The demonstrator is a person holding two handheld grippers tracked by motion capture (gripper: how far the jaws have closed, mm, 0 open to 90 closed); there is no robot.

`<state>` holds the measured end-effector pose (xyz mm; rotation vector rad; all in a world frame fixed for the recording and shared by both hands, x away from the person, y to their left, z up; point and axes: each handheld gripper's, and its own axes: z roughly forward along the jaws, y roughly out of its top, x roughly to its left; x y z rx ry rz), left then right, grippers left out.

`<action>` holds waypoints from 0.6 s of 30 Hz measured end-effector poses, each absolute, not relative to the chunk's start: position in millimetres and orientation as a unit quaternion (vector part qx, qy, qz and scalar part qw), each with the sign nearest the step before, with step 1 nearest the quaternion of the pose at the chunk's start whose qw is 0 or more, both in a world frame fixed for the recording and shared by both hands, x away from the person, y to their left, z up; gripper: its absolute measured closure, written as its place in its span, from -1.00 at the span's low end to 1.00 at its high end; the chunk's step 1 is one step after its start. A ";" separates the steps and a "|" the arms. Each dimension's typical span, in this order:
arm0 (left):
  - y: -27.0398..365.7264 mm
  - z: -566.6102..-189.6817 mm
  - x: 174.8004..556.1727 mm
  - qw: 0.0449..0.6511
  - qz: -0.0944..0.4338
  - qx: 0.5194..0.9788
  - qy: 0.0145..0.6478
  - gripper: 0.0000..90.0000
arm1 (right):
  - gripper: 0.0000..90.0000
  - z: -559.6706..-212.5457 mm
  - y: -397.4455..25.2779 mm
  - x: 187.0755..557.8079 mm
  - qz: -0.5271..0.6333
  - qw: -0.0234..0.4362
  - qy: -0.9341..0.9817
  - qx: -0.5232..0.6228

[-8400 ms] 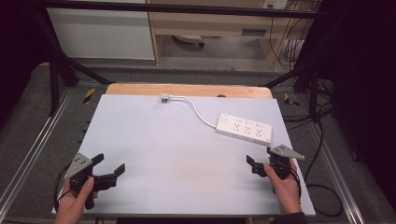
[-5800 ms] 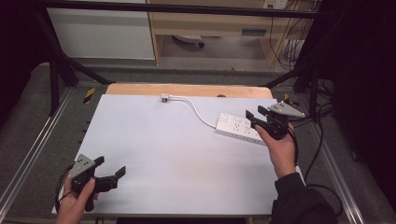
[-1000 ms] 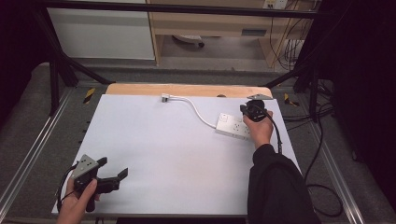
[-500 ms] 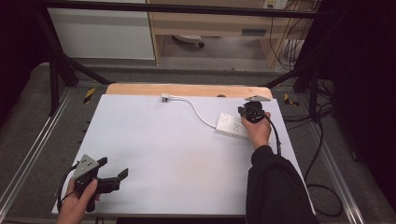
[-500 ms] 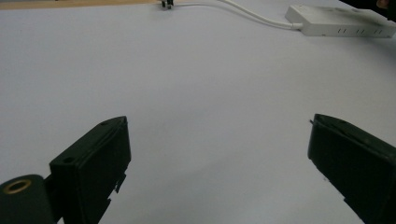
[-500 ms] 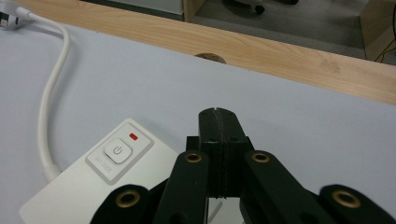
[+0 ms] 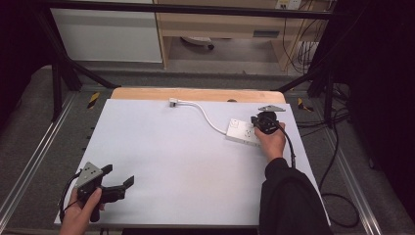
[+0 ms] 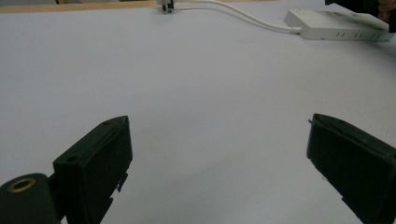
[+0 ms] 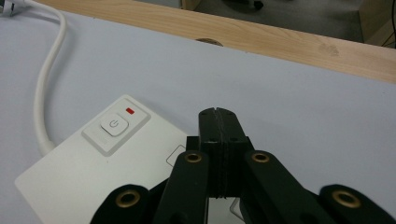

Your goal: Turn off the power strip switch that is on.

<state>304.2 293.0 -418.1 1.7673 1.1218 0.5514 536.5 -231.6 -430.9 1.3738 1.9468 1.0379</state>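
I am holding the right tongs point(image 9: 217, 114) above the white power strip point(image 7: 242, 132), which is lying on the far right part of the counter point(image 7: 186, 161). In the right gripper view the two jaws are pressed fully together and they are gripping nothing; their tip is hanging over the strip's top face, a little to the right of the power button point(image 9: 113, 125) and the small red light point(image 9: 130, 111) (I cannot tell if the tip is touching the plastic or is just above it). The white cable point(image 7: 208, 116) is running from the strip's near-left end toward the far edge of the counter, where its plug point(image 7: 173, 102) is lying loose near the wooden border.

The left tongs point(image 7: 116, 186) are resting in my left hand point(image 7: 80, 215) at the near left corner of the counter, well apart from the strip. Their jaws are standing wide open, with only bare white surface between them.
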 end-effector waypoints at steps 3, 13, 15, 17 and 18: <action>292.4 -418.2 304.2 0.468 0.225 0.722 0.456 -0.85 | 1.00 -432.7 -233.2 533.3 0.386 0.268 0.721 0.510; 292.5 -418.3 304.2 0.469 0.225 0.722 0.457 -0.85 | 1.00 -436.8 -234.6 527.6 0.385 0.269 0.722 0.508; 292.5 -418.3 304.3 0.468 0.224 0.722 0.458 -0.85 | 1.00 -437.2 -234.5 527.4 0.386 0.270 0.721 0.508; 292.6 -418.3 304.3 0.468 0.224 0.722 0.458 -0.85 | 1.00 -437.1 -234.3 527.2 0.386 0.270 0.721 0.508; 292.5 -418.3 304.3 0.468 0.224 0.722 0.458 -0.85 | 1.00 -437.1 -234.2 527.2 0.386 0.269 0.721 0.508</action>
